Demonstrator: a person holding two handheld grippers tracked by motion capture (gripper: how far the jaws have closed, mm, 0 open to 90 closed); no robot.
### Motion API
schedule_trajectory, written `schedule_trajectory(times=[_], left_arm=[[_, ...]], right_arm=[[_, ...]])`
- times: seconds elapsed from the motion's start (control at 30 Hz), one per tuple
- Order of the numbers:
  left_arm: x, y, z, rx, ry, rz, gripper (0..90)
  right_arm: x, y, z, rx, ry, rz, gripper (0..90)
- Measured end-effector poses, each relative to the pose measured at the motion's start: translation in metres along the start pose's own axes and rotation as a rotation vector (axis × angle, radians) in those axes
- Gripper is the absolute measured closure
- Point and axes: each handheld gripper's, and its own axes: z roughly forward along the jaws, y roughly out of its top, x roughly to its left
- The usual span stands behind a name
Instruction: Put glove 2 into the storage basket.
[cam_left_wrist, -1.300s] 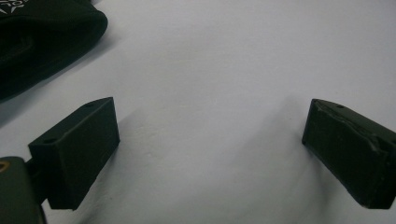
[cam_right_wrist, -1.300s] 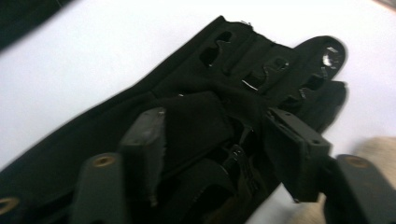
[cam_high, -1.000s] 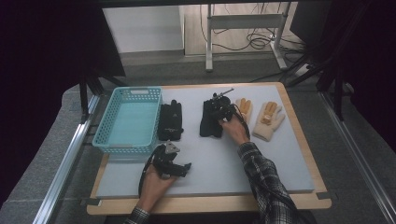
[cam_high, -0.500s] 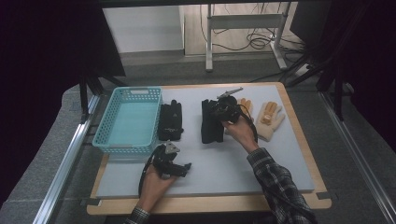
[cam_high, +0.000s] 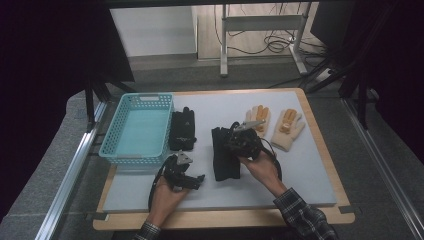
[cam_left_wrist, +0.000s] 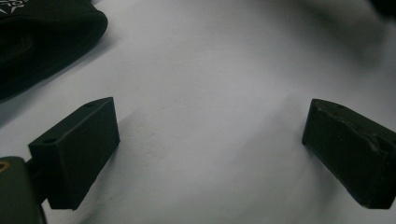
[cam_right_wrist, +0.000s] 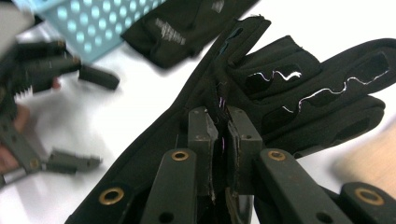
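Right tongs (cam_high: 235, 142) have dragged the black glove (cam_high: 223, 161) toward the near bench (cam_high: 300, 185) edge. Left tongs (cam_left_wrist: 210, 144): apart over bare bench, idle. Right tongs' own view: clamped on glove fabric (cam_right_wrist: 280, 93), basket (cam_right_wrist: 93, 23) probably next.

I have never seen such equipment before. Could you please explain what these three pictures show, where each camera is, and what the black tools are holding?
A person sits at a table holding a two-jaw gripper in each hand. One camera looks down from above; one rides on each gripper, looking along its jaws. The right gripper is shut on a black glove, pinching its fabric. The left gripper is open over bare table, holding nothing. Also on the table: a blue basket, a second black glove beside it, and two cream gloves.
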Motion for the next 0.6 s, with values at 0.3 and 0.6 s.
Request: schedule_trajectory(times=[0.3, 0.6], left_arm=[[0.0, 0.0, 0.0, 0.003, -0.002, 0.003, 4.3], [0.001, -0.004, -0.007, 0.006, 0.009, -0.017, 4.9]], right_arm=[[-0.007, -0.016, 0.007, -0.015, -0.004, -0.012, 54.1], [-0.022, -0.001, 0.011, -0.015, -0.034, -0.065, 52.1]])
